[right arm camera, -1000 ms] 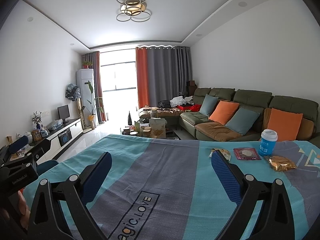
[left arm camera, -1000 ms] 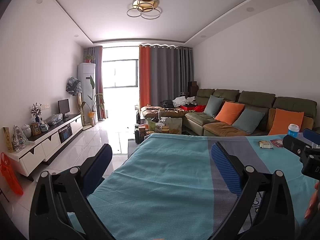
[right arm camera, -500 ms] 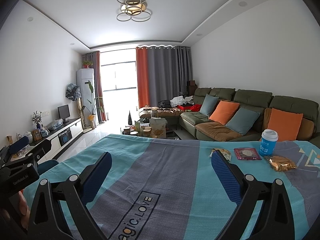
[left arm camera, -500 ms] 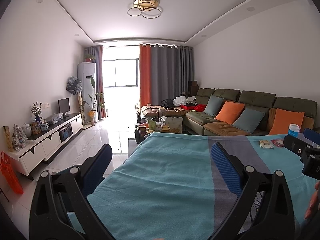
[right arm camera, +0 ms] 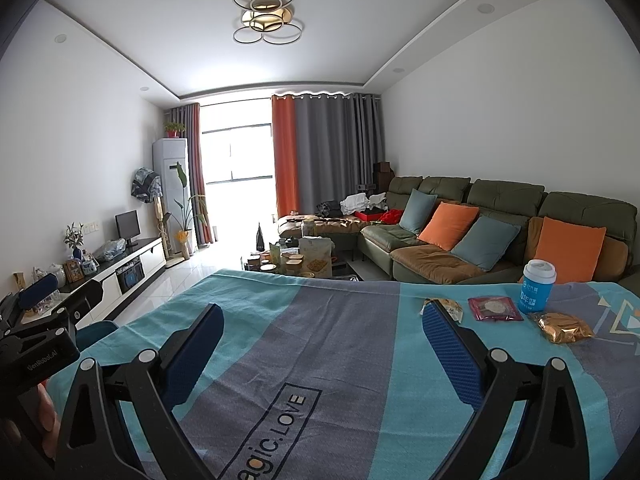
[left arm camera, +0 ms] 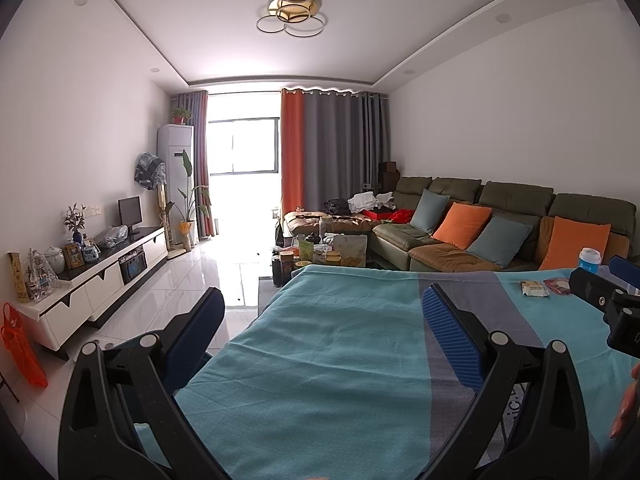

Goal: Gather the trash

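On the teal and grey cloth-covered table lie a yellow-white snack wrapper, a red wrapper and a crumpled gold wrapper, beside a blue cup with a white lid. They sit at the table's far right. My right gripper is open and empty, above the table, short of the wrappers. My left gripper is open and empty over the table's left part. The cup and the yellow-white wrapper show far right in the left wrist view. The right gripper's body shows there too.
A green sofa with orange and blue cushions runs along the right wall. A cluttered coffee table stands beyond the table. A white TV cabinet lines the left wall. An orange bag hangs at the left.
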A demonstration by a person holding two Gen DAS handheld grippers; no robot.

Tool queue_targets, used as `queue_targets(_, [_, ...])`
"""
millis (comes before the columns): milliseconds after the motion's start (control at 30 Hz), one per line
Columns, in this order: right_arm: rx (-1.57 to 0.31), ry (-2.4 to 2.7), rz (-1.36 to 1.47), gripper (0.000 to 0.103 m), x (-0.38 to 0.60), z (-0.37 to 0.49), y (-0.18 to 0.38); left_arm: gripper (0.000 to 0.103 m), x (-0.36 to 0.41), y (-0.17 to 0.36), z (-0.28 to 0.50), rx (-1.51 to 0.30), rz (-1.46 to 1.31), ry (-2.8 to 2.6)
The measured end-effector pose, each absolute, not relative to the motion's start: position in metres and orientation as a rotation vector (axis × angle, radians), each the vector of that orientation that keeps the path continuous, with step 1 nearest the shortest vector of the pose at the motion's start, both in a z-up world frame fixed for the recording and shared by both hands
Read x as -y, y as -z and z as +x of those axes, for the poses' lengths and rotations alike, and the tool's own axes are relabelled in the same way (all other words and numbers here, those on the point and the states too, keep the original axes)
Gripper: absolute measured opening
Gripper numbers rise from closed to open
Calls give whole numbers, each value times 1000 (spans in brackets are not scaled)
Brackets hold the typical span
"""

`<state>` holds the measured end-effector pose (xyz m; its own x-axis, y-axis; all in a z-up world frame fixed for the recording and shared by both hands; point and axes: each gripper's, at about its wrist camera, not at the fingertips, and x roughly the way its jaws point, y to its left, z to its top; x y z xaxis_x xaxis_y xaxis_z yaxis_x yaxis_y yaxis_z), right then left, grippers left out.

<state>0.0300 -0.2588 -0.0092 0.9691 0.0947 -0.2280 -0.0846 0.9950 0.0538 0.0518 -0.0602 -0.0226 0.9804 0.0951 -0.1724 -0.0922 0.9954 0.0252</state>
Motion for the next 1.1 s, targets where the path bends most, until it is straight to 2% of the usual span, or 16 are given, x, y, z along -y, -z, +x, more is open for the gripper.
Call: queue_targets(1100, [-233, -89, 46, 96, 259, 30, 9, 97, 61, 21, 49, -173, 19, -99])
